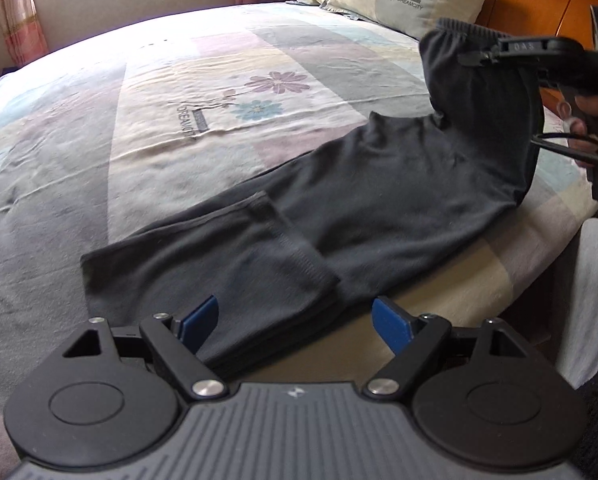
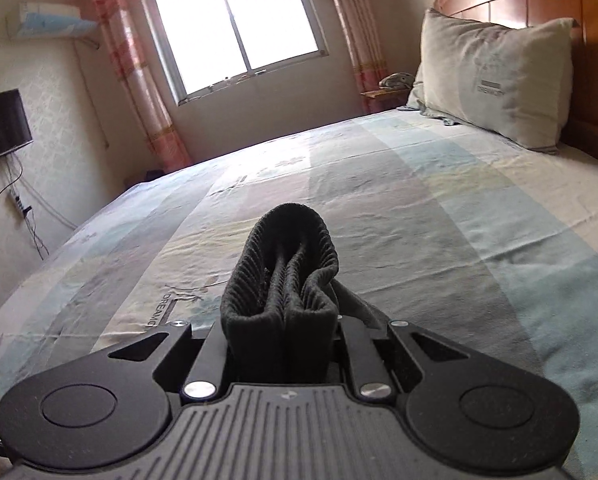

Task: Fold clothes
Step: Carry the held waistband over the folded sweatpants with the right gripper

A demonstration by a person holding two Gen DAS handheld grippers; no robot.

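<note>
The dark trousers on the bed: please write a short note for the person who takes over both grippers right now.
Right gripper: shut on the ribbed waistband, held up off the bed.
Left gripper: open, holds nothing; the leg ends lie between its blue pads.
Dark trousers: long along the near bed edge, one leg laid over the other, waist end raised.
Done: legs stacked.
Left: probably bring the waistband over toward the leg ends, lay it flat, smooth it.
</note>
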